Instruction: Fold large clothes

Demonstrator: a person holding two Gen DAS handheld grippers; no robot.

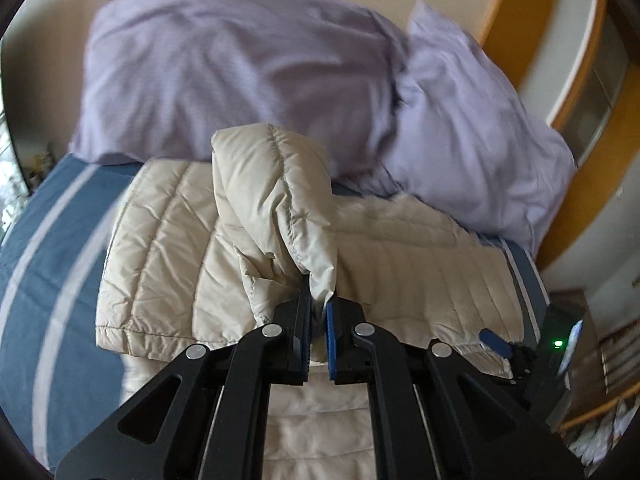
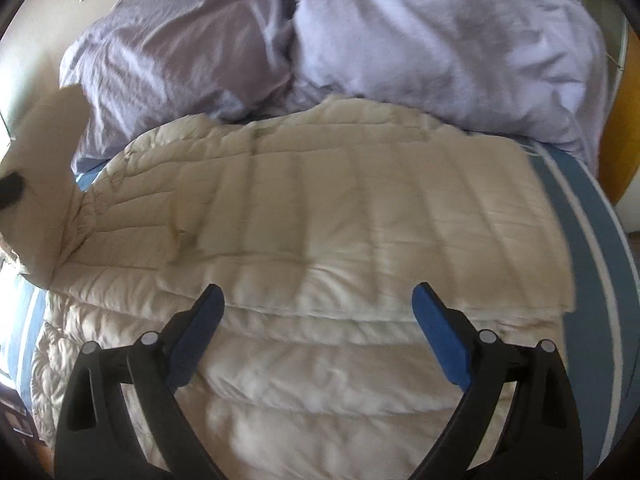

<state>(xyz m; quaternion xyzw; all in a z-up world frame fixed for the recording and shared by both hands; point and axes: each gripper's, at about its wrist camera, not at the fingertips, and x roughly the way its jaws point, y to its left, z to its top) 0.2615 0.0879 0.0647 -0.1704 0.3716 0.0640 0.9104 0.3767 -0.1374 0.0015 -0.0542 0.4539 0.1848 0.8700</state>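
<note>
Presently, in the left wrist view, the left tool [image 1: 319, 300] is standing closed, its blue pads pinching a lifted fold of the cream quilted jacket [image 1: 168, 232]. This fold, seemingly a sleeve, is rising above the jacket body, which is lying spread on the blue striped bed [image 1: 48, 240], just in front of the two lilac pillows [image 1: 224, 68]. The tip of the right tool is showing at the jacket's right edge. Judged from this view, the slippery padded fabric is liable to slide out of the narrow pinch if the fold is being pulled taut, and a dropped fold would be landing crooked on the jacket.

Next, in the right wrist view, the right tool [image 2: 318, 300] is hovering over the near part of the jacket [image 2: 340, 208] with its jaws spread wide, holding nothing and touching nothing visibly. The raised fold is appearing at the jacket's far left. The jacket's right edge is lying close to the bed's edge [image 2: 576, 200]; a hard tug would probably be dragging the whole garment rather than folding it.
</note>
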